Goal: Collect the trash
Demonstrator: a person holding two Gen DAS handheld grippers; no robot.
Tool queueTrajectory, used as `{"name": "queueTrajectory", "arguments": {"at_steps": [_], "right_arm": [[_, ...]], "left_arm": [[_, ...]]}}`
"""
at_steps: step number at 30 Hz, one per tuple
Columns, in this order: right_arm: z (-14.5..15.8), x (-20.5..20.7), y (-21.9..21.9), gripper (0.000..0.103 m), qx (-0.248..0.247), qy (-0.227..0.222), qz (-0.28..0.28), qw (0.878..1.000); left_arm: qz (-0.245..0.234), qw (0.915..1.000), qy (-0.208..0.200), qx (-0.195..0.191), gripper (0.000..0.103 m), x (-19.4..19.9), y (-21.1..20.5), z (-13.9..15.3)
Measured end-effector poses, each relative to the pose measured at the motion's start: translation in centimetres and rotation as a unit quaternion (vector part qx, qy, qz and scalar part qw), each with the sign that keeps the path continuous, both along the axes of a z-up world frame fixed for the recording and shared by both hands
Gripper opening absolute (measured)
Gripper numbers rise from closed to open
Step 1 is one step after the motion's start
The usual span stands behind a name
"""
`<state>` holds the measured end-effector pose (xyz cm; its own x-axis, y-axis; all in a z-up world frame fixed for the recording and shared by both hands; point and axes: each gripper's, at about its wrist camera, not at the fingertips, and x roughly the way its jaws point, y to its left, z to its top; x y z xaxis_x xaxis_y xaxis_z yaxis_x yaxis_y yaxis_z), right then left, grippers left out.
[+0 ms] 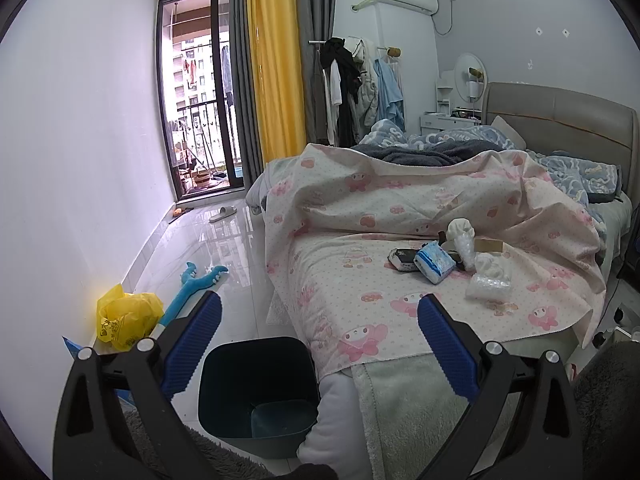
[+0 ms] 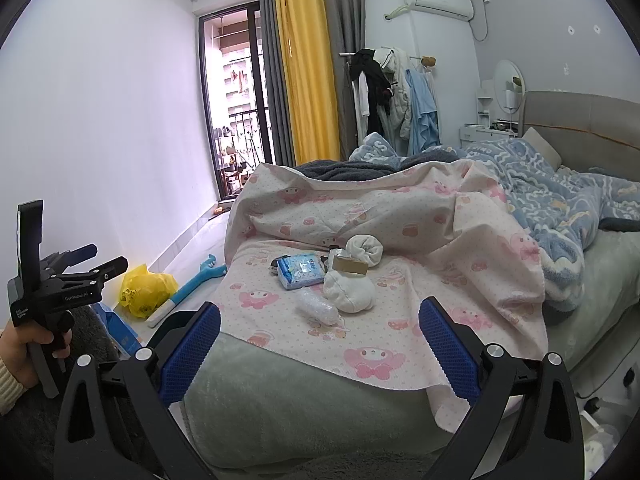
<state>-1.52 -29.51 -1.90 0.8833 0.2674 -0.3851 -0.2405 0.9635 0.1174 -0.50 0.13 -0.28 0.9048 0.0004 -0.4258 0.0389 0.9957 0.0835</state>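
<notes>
While both grippers hang spread and empty near the bed's foot, the left gripper (image 1: 320,320) sits above the bin (image 1: 256,392) and the right gripper (image 2: 320,326) faces the trash (image 2: 320,276), which is piled mid-sheet (image 2: 400,320), right of the bin.

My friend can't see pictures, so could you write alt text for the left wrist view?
A gripper with open blue jaws hovers above a dark bin beside a bed, where a small pile of trash lies on a pink-patterned sheet. A yellow bag sits on the floor.
</notes>
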Motion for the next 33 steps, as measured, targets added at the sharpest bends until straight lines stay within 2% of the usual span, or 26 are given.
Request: {"name": "queueTrajectory", "arguments": {"at_steps": [26,33], "right_arm": [[0.0,0.2,-0.2,0.100,0.007,0.005,-0.002,1.000],[0.0,0.6,-0.7,0.100,0.004,0.016,0.002,1.000]], "left_arm": [[-0.007,1.0000,0.001,0.001,0.100,0.2,-0.3,-0.3],[-0.005,0.9998,-0.014,0.011,0.100,0.0,-0.8,0.9]]}}
